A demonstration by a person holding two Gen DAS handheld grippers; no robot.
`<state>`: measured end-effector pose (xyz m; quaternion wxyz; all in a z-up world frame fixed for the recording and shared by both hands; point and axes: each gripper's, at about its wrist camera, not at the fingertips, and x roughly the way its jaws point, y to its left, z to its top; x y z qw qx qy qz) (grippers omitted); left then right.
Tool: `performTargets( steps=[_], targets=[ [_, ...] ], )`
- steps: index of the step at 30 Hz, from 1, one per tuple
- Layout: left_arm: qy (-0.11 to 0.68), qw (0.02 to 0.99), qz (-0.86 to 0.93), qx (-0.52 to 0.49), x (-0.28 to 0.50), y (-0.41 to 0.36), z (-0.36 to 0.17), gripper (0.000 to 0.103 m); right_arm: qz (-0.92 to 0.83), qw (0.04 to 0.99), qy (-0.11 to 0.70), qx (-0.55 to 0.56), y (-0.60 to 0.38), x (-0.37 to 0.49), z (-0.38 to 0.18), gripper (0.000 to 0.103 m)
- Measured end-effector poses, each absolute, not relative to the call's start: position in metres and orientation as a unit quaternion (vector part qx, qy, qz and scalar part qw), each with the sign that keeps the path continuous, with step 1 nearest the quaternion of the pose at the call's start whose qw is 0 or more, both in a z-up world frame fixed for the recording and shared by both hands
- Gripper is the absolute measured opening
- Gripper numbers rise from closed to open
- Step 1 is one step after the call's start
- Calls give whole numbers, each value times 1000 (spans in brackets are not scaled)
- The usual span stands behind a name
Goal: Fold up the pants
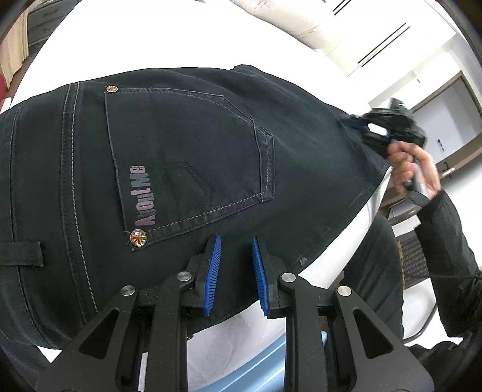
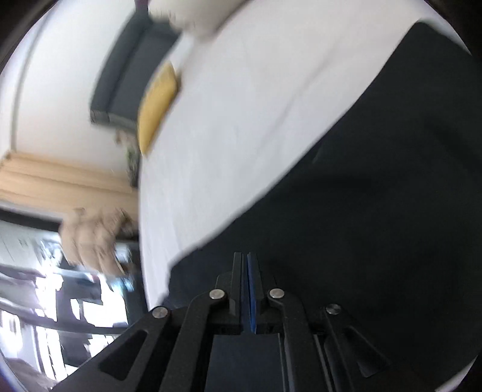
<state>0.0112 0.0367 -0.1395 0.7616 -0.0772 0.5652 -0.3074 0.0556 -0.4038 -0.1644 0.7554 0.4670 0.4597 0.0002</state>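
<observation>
Dark denim pants (image 1: 186,156) lie flat on a white bed (image 1: 150,39), back pocket with "About Me" lettering facing up. My left gripper (image 1: 236,245) is open, its blue pads hovering over the pants near the bed's near edge, holding nothing. In the left wrist view the right gripper (image 1: 388,123) sits at the pants' far right edge, held by a hand. In the blurred right wrist view my right gripper (image 2: 248,256) has its jaws pressed together over the dark pants (image 2: 376,211); whether cloth is pinched I cannot tell.
The white bed sheet (image 2: 241,120) spreads beyond the pants. A yellow cushion (image 2: 158,105) and a dark sofa (image 2: 126,66) stand past the bed's edge. A pillow (image 1: 289,18) lies at the far side. The person's dark sleeve (image 1: 446,235) is at right.
</observation>
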Motion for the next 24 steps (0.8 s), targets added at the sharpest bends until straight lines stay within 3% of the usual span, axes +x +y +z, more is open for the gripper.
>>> performTargets(
  steps=[1, 4, 9, 10, 12, 16, 20, 21, 24],
  targets=[
    [565, 761, -308, -79, 12, 37, -140, 21, -20, 748, 469, 469, -409, 60, -175, 1],
    [566, 760, -308, -83, 13, 40, -141, 21, -66, 735, 431, 519, -453, 66, -199, 0],
    [567, 759, -308, -84, 16, 43, -142, 21, -228, 776, 348, 474, -512, 61, -171, 0],
    [567, 760, -307, -84, 15, 43, -142, 21, -230, 769, 328, 498, -521, 52, -164, 8],
    [565, 761, -306, -87, 15, 43, -142, 21, -196, 775, 302, 520, -520, 39, -145, 10],
    [563, 764, -305, -85, 14, 43, -143, 21, -46, 781, 377, 496, -453, 37, -139, 10],
    [562, 765, -304, -79, 13, 42, -141, 21, 1, 762, 425, 490, -414, 26, -171, 10],
    [561, 766, -304, -78, 12, 41, -141, 21, -32, 753, 428, 499, -429, 27, -185, 0],
    [556, 771, -301, -78, 7, 45, -136, 21, -104, 749, 354, 550, -483, -23, -196, 0]
  ],
)
